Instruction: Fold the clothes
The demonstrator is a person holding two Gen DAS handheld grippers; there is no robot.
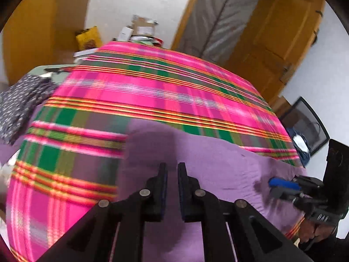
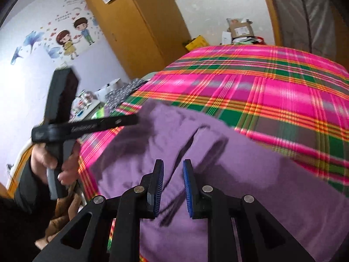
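Purple garment (image 2: 250,174) spread on pink/green plaid bedspread (image 2: 272,87), lower centre both views. Left gripper (image 1: 172,170): jaws slightly apart, nothing between. Right gripper (image 2: 173,168): jaws part open, hovering over cloth, empty. Wall decal (image 2: 72,37) text & gripper lettering too blurred to read.

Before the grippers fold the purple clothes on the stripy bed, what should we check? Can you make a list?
1. Purple garment lies on the plaid bedcover: ok.
2. Garment smooth: not ok, a fold shows near its middle.
3. Left gripper empty: ok, nothing between its nearly closed fingers.
4. Right gripper empty: ok, jaws apart, cloth below.
5. Dark patterned garment clear of the purple one: ok.
6. Garment's near edge: cannot tell, hidden behind the grippers.
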